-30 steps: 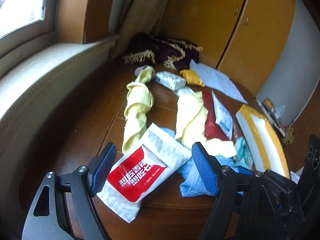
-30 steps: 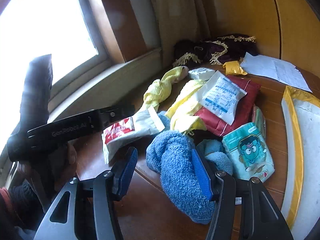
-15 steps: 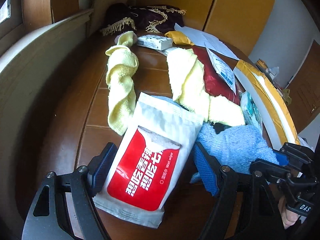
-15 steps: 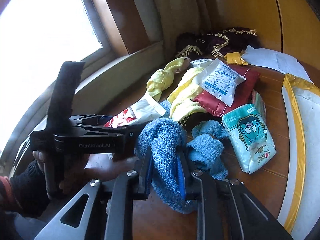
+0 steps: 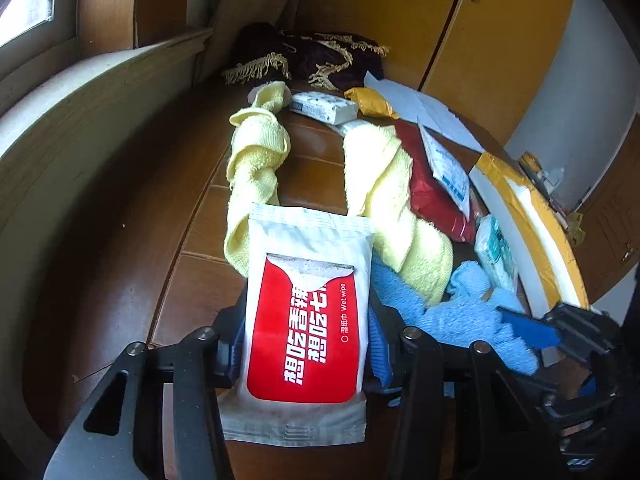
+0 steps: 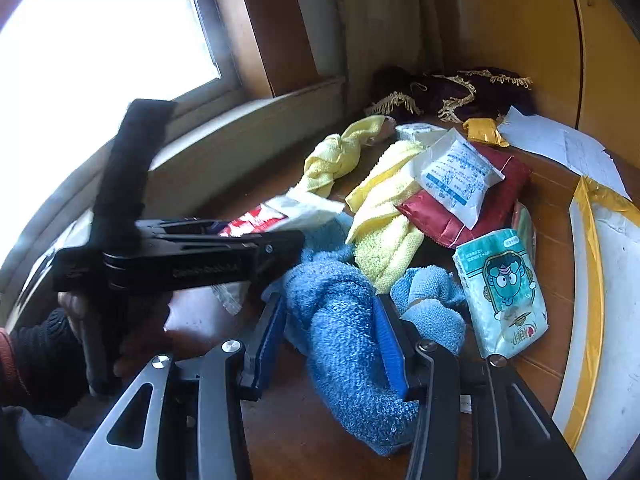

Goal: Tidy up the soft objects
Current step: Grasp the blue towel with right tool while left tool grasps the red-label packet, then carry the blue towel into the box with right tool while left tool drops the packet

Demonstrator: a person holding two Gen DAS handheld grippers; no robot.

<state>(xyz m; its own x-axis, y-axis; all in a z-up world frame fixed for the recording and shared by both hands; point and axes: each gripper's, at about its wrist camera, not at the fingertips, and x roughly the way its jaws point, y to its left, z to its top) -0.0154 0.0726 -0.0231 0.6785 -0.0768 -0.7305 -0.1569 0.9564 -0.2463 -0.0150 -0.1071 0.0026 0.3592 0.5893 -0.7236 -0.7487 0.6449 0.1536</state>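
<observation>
Since 0.5 s ago, left gripper (image 5: 306,344) has clamped onto the wet-wipe pack (image 5: 306,312); right gripper (image 6: 330,340) has widened again, pads either side of the blue towel (image 6: 344,332). I can't see the left pads, pack hides them. Person's hand (image 6: 116,320) grips the left handle, sleeve cut off at frame edge. Beyond: yellow towels (image 5: 256,168), red pouch (image 6: 468,208), tissue pack (image 6: 502,292), all on the wooden table (image 5: 120,288).

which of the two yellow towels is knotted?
The left yellow towel, lying toward the window ledge: it is twisted into a knot near its far end. The right yellow towel lies loosely folded against the red pouch.
</observation>
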